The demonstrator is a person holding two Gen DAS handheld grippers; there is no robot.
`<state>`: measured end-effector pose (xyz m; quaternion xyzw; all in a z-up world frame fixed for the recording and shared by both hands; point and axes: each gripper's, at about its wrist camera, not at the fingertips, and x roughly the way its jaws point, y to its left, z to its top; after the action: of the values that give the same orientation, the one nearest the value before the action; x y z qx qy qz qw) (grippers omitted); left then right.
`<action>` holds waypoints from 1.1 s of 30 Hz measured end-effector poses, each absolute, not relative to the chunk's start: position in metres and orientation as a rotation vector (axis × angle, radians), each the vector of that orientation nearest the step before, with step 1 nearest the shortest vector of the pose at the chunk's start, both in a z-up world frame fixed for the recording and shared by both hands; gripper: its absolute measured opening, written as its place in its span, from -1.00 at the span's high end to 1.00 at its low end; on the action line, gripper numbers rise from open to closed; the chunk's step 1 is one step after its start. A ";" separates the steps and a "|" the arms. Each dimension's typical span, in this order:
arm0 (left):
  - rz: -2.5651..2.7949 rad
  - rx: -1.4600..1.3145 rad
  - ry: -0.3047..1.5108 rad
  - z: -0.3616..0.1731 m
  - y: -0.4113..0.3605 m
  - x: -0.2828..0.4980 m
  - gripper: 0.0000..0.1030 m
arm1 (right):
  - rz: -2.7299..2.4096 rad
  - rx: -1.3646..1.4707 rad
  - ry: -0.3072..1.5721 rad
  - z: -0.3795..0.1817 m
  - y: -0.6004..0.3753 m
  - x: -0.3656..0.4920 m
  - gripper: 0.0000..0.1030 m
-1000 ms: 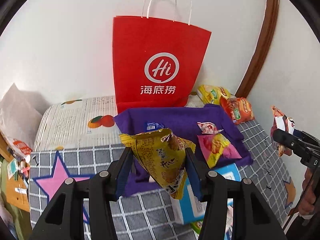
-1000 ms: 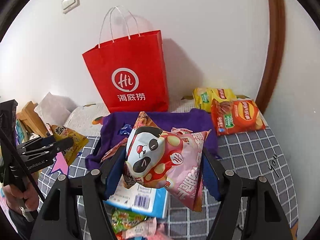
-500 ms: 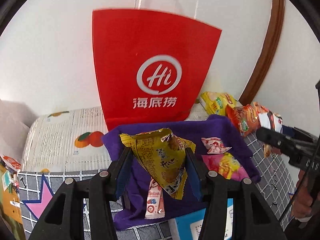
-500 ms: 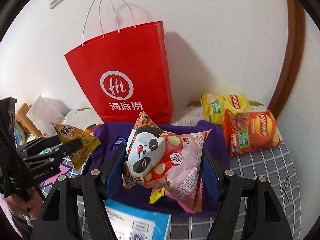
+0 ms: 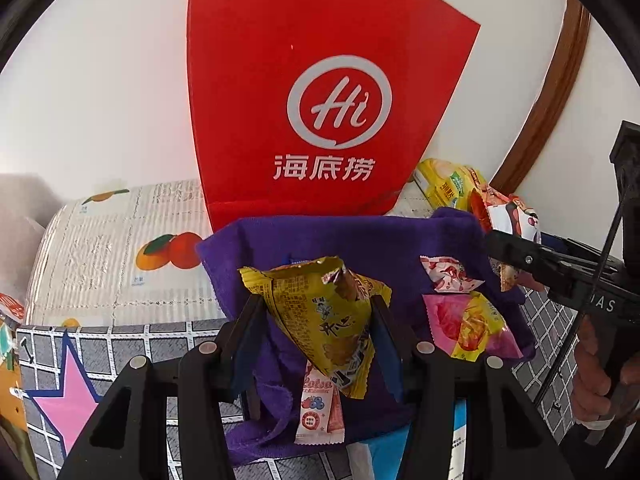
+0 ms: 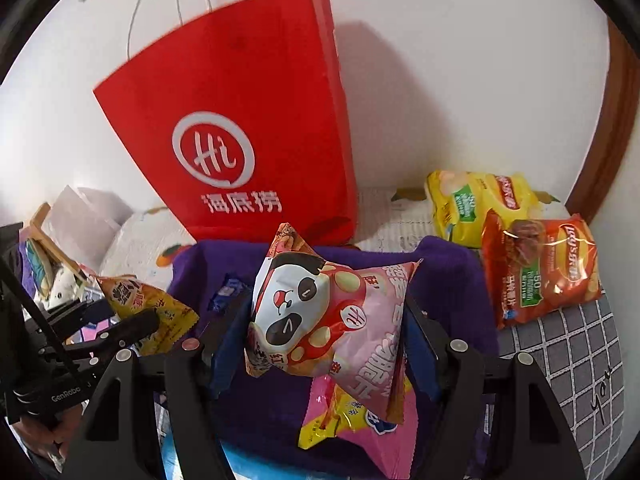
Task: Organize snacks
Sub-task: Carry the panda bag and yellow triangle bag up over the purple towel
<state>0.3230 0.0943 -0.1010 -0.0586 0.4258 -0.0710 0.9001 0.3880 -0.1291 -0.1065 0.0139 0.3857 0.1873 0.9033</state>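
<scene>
My left gripper [image 5: 316,320] is shut on a yellow snack packet [image 5: 332,320], held above the purple cloth [image 5: 340,240]; it also shows in the right wrist view [image 6: 152,300]. My right gripper [image 6: 324,320] is shut on a pink panda snack bag [image 6: 328,316], also above the purple cloth [image 6: 448,280]; the bag shows at the right of the left wrist view [image 5: 508,220]. A tall red paper bag [image 5: 320,92] stands upright against the wall just behind the cloth, also in the right wrist view [image 6: 240,140].
Small packets lie on the cloth: a pink-yellow one [image 5: 468,324], a red-white one [image 5: 448,280], a strip packet [image 5: 320,412]. A yellow chip bag [image 6: 480,200] and a red chip bag [image 6: 540,268] lie right of the cloth. A blue box [image 5: 460,448] sits near me.
Both grippers have moved forward toward the red bag, each still holding its packet; the bag looms larger and the cloth lies closer beneath them.
</scene>
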 end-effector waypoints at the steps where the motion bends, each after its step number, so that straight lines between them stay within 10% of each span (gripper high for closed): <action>1: -0.148 -0.120 0.886 -0.103 0.093 0.323 0.03 | 0.386 0.024 0.795 -0.107 -0.130 0.388 -0.37; 33: -0.123 -0.114 0.973 -0.135 0.097 0.337 0.03 | 0.335 -0.025 0.944 -0.153 -0.136 0.411 -0.37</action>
<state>0.3374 0.0970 -0.1353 -0.0547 0.4669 -0.0589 0.8806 0.4110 -0.1361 -0.1525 -0.0122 0.4524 0.1604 0.8772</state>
